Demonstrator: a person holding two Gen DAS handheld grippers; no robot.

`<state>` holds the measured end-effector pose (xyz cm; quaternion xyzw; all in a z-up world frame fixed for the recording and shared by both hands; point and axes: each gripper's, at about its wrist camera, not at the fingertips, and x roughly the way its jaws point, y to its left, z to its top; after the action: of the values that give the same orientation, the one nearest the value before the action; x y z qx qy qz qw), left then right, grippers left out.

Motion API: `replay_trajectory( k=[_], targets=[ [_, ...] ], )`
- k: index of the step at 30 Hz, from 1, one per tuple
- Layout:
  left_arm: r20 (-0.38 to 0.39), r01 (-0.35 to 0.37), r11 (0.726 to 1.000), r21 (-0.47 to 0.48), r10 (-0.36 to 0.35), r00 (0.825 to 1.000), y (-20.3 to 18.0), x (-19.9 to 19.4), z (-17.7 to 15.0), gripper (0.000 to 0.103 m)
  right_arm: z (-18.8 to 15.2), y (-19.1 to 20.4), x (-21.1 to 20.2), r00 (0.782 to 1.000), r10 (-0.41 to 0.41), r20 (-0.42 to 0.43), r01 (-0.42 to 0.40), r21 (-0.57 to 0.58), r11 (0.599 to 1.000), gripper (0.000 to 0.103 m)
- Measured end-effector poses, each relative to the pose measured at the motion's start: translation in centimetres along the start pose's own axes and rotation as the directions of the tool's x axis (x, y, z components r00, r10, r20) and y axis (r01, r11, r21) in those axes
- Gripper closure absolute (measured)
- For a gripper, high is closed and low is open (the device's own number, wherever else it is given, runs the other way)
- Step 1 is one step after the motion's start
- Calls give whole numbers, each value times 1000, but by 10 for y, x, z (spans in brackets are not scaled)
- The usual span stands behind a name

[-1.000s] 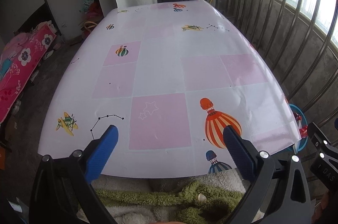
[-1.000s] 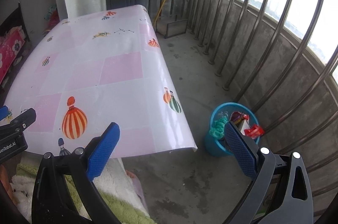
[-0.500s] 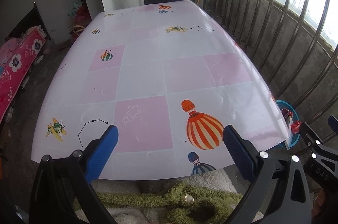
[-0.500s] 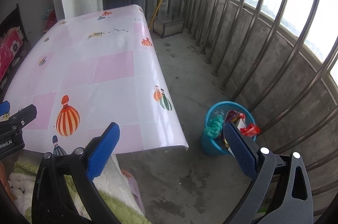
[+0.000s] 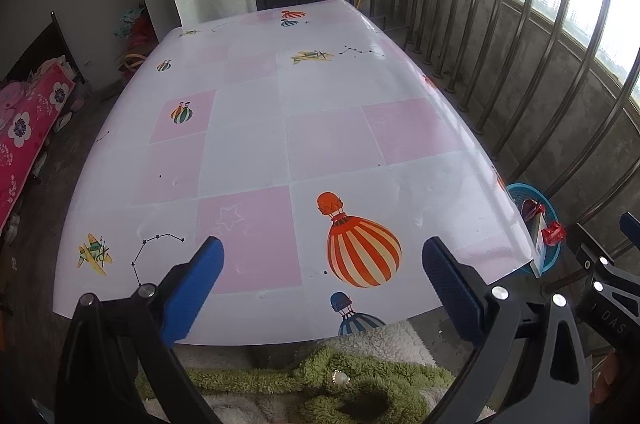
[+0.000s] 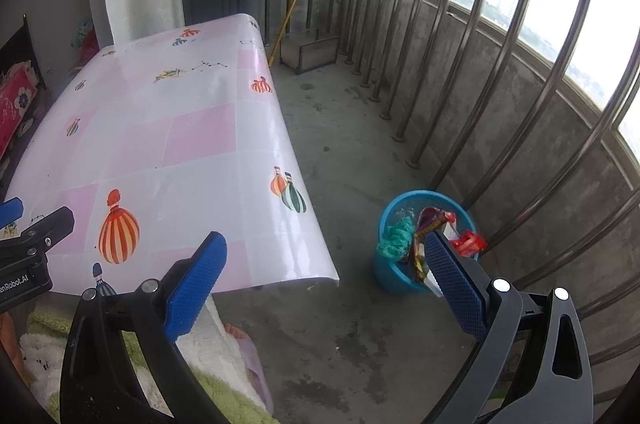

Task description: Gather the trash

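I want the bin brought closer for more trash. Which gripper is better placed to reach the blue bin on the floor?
Right. The right gripper is open and looks straight at the blue bin beside the table; the left gripper, also open, faces the tablecloth, the bin at its view's edge.

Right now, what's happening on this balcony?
A person holds both grippers open and empty near the table's front edge. The left gripper faces the table with the pink-and-white balloon-print cloth, which shows no trash. The right gripper looks toward the blue plastic bin on the concrete floor, already holding wrappers.
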<state>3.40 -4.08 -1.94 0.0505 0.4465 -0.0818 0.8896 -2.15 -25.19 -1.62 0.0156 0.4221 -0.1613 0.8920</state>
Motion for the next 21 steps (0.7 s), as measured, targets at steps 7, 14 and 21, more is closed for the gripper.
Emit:
replay_trajectory(
  k=[7,14,21],
  targets=[
    [-5,-12,1000,-9,12,1000,2,1,0,6,-1,-1,1,1000,-9,-7,9,3,1000,8],
    [-11,-21,1000,-16,21,1000,3,1,-1,6,-4,-3,2,1000,-12,-17,12,8,1000,8],
    [-16,-31,999,-21,31,999,5,3,-1,6,-4,-7,3,999,-24,-22,24,10,1000,8]
  ],
)
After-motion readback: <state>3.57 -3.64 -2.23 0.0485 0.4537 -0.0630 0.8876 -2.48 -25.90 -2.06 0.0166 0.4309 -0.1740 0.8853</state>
